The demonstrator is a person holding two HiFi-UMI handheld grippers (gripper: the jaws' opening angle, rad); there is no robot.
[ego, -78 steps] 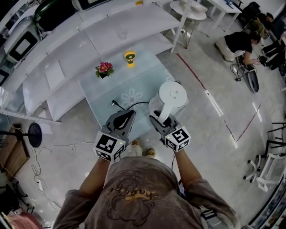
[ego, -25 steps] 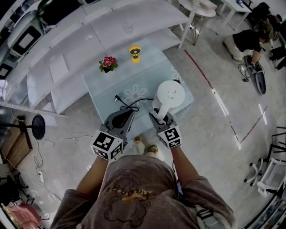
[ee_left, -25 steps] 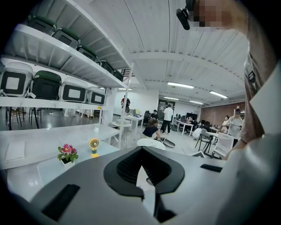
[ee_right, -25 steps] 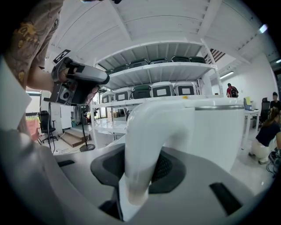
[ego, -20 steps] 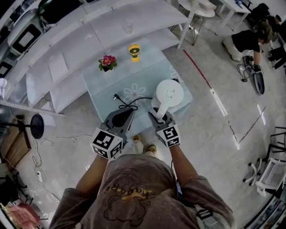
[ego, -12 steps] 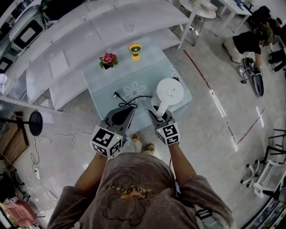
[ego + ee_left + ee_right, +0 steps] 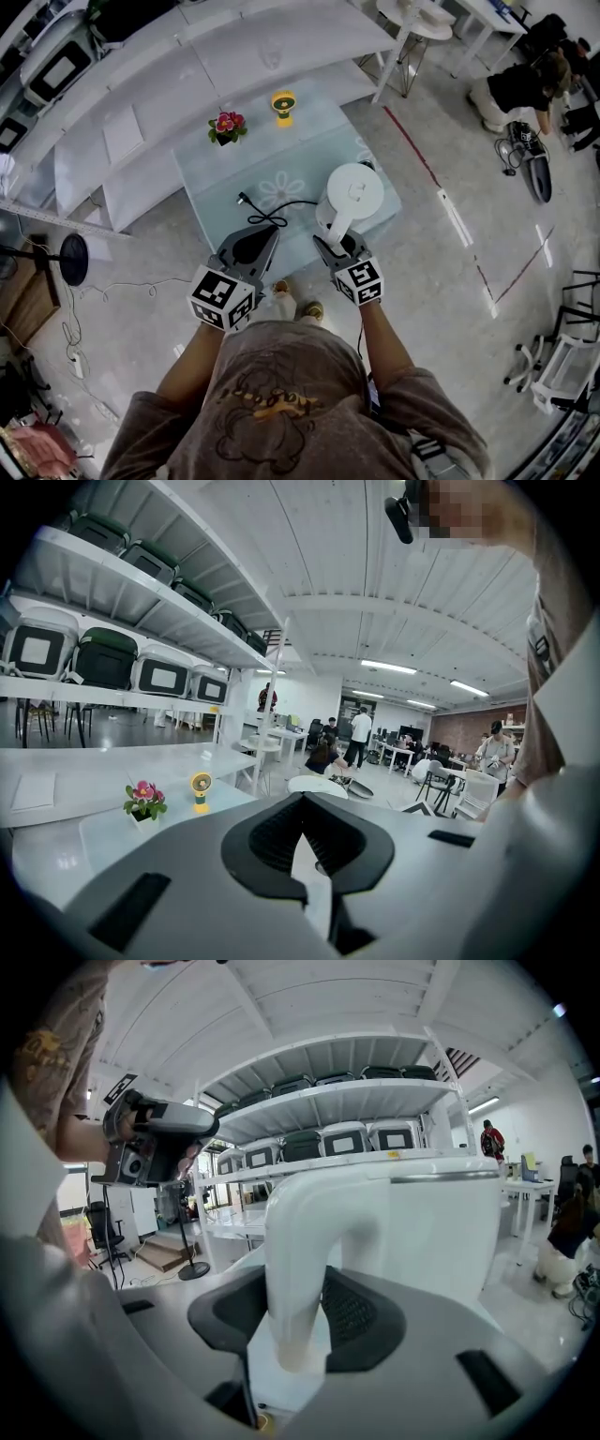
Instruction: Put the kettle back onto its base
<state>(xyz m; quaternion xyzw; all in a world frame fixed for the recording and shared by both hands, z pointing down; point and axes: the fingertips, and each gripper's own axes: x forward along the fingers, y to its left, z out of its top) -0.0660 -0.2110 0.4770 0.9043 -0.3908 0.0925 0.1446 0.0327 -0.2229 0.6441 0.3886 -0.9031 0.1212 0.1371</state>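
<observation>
Kettle (image 7: 352,195), white and hard-shelled, stands upright at the near right corner of the bench (image 7: 211,183) in the head view, its base hidden beneath. The right tongs (image 7: 342,246) sit at its handle (image 7: 337,225), and the left tongs (image 7: 251,246) are just left, apart from it. Left gripper view: those tongs (image 7: 302,803) are closed on nothing. Right gripper view: the jaws have just been opening, with the smooth handle (image 7: 295,1269) standing seemingly loose between them. Probably heavy if filled and slippery; that handle is the only sound hold.
</observation>
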